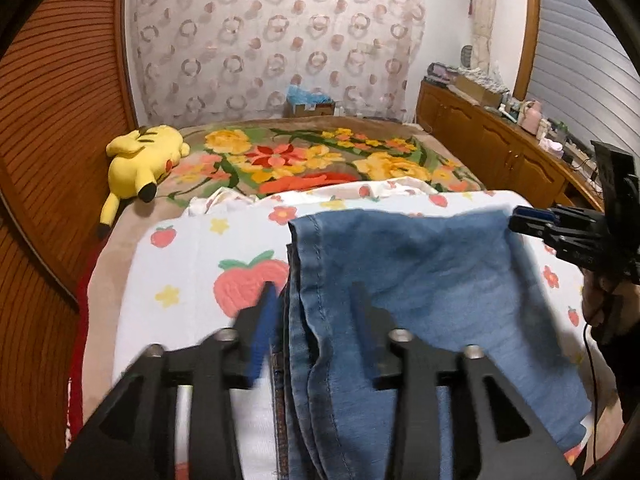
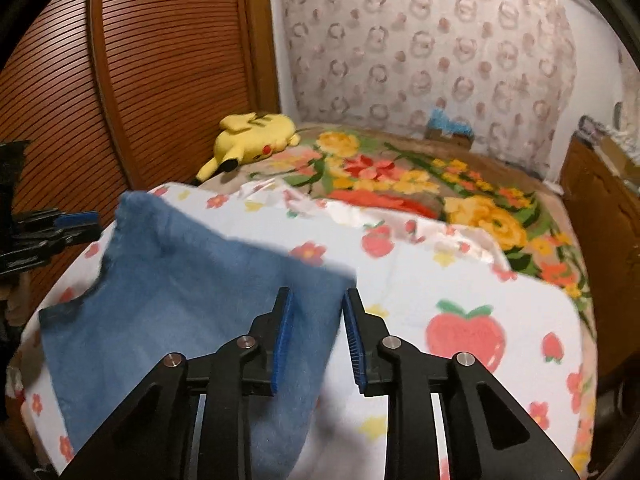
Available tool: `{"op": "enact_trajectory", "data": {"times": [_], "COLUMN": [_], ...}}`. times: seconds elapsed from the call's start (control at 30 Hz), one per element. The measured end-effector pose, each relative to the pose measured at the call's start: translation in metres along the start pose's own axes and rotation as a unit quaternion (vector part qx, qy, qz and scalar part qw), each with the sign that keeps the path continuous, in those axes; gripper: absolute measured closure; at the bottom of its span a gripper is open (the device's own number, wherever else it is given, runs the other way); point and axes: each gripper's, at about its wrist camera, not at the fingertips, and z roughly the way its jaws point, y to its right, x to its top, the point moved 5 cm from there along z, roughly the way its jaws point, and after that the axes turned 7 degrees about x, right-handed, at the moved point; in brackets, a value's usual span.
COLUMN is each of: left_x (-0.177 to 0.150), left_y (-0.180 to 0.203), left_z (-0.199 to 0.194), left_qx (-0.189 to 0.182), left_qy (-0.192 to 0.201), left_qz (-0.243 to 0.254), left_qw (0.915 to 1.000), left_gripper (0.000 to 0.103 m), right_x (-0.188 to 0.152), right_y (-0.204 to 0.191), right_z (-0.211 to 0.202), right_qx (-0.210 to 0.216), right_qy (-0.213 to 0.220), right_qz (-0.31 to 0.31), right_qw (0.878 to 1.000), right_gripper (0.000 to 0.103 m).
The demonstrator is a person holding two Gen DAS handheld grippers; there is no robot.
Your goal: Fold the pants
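Jeans (image 1: 400, 300), blue denim, lie folded over on the strawberry-print sheet (image 1: 192, 264) at the near end of the bed, lower centre in both wrist views. Your left gripper (image 1: 312, 300) straddles the stacked seam edge, jaws apart, pads not pressing; denim sits between them. Your right gripper (image 2: 318, 312) hangs over the far right corner of the fold, jaws parted, blue ribbed pads clear of cloth on both sides as far as blur allows.

Handling, a judgement: soft, limp, medium weight, not slippery, not fragile. Layers will slide apart if you pinch one ply only. Take hold at the thick stitched side seam or hem corners, catching all layers.

Textures: denim matte, the top face paler, double-stitched seam along the edge at 12 o'clock from your left tongs. Sheet smooth, white, cartoon strawberries and flowers, rumpled at its far edge. Beyond at 12, a plush floral blanket (image 1: 320, 156), yellow and red blooms. At 10 o'clock a yellow Pikachu plush (image 1: 140, 160) lying on its side. Slatted wooden wardrobe (image 1: 60, 100) left, ring-patterned curtain (image 1: 272, 40) farthest.
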Motion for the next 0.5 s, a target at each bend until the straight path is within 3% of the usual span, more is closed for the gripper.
{"op": "enact_trajectory", "data": {"times": [0.07, 0.2, 0.5], "left_x": [0.004, 0.012, 0.010], "left_y": [0.003, 0.019, 0.043], "left_z": [-0.004, -0.010, 0.037], "left_qx": [-0.004, -0.021, -0.028], "left_qy": [0.006, 0.021, -0.030], "left_qz": [0.002, 0.012, 0.045], "left_qw": [1.0000, 0.9995, 0.9982], "left_gripper": [0.056, 0.056, 0.056], "right_x": [0.000, -0.008, -0.029], "right_y": [0.002, -0.010, 0.010], "right_z": [-0.007, -0.002, 0.052], "right_qx": [0.005, 0.056, 0.068], "right_qy": [0.010, 0.014, -0.058], "right_qz": [0.003, -0.007, 0.012], "right_qw": [1.000, 0.998, 0.996], "right_gripper": [0.076, 0.076, 0.076]}}
